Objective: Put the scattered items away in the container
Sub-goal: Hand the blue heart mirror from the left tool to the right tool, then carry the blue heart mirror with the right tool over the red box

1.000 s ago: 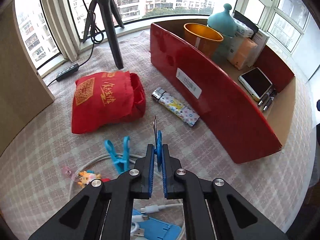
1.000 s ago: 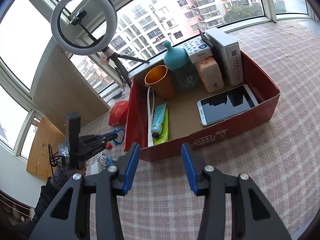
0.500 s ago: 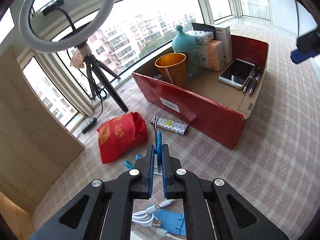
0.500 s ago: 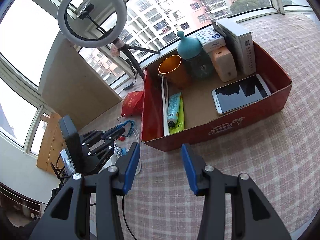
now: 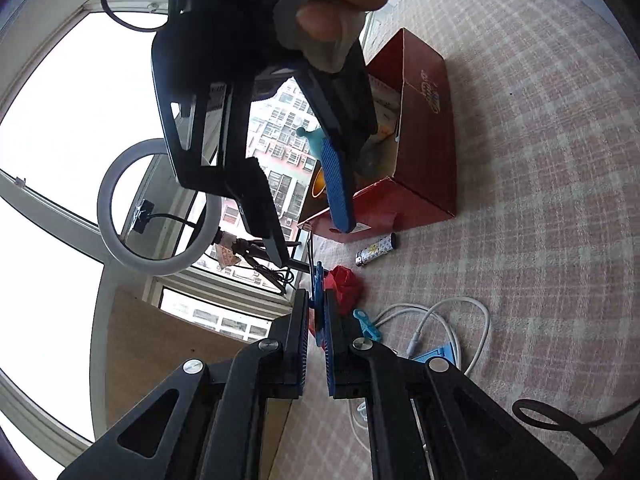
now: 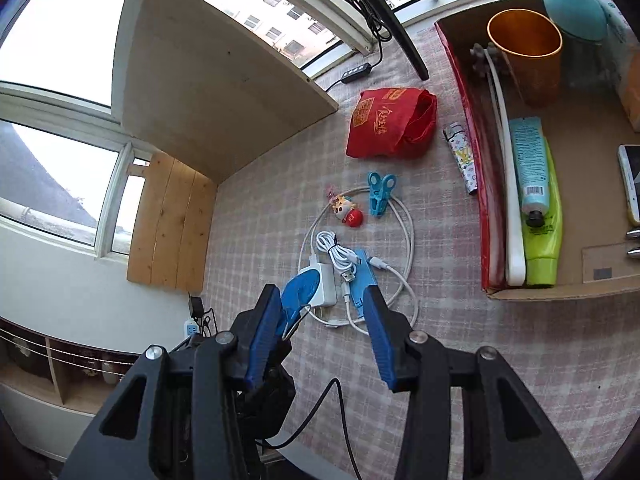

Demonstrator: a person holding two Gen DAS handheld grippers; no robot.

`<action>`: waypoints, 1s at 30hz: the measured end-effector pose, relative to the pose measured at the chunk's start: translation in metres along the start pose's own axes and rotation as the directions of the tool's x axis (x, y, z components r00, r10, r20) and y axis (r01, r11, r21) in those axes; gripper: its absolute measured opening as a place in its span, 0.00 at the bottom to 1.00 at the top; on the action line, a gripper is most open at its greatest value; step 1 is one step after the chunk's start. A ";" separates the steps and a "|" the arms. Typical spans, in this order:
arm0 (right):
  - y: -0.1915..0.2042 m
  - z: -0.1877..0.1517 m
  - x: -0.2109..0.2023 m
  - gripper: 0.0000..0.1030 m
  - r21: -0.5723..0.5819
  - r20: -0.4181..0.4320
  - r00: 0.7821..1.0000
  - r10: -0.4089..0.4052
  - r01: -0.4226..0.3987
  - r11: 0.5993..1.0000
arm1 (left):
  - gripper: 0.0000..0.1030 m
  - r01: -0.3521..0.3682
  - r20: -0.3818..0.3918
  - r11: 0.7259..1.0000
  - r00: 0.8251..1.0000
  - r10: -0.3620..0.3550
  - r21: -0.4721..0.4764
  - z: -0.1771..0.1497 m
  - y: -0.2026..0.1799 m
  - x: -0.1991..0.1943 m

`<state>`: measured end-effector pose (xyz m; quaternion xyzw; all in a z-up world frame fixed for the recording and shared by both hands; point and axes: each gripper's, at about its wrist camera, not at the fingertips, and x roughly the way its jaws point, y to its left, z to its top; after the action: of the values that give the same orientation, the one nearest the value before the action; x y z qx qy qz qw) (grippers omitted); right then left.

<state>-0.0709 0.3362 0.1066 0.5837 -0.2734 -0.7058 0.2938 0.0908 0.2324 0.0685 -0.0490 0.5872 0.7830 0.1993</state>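
Observation:
My left gripper [image 5: 316,312] is shut on a thin blue carabiner [image 5: 318,280] and holds it up in the air, tilted. The carabiner [image 6: 298,298] also shows in the right wrist view, between the right fingers beside the left pad. My right gripper [image 6: 324,316] is open, right in front of the left one [image 5: 340,184]. The red box [image 6: 492,216] stands at the right with a cup, tubes and a phone in it. On the cloth lie a red pouch [image 6: 388,124], a lighter [image 6: 462,160], a blue clip [image 6: 380,194], a figurine [image 6: 346,210], white cables [image 6: 404,248] and a charger [image 6: 326,284].
A ring light [image 5: 156,208] on a tripod [image 6: 396,20] stands by the window. A wooden board [image 6: 224,80] leans at the left. A power strip [image 6: 354,72] lies near the sill. A black cable [image 5: 560,420] loops at the lower right.
My left gripper has lifted and rolled sideways with the carabiner. My right gripper has swung left and down over the scattered items, close to the left one, with the carabiner now between its fingers.

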 end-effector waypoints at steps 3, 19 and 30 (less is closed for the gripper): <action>-0.001 0.000 0.013 0.39 0.020 -0.078 0.996 0.045 -0.043 0.999 | 0.06 -0.005 0.015 0.999 1.000 0.004 0.032 -0.001 -0.003 -0.007; -0.026 -0.011 -0.022 0.04 0.053 0.078 0.994 0.072 -0.077 0.996 | 0.22 0.121 -0.093 0.986 0.987 -0.132 -0.115 -0.012 -0.013 -0.001; -0.091 -0.009 -0.125 0.04 0.170 0.341 0.939 0.050 -0.114 0.979 | 0.33 0.191 -0.276 0.822 0.881 -0.384 -0.536 -0.062 0.015 0.028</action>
<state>-0.0528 0.4891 0.1218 0.4682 -0.4088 -0.7529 0.2162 0.0501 0.1781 0.0546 -0.3352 0.3797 0.8425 0.1832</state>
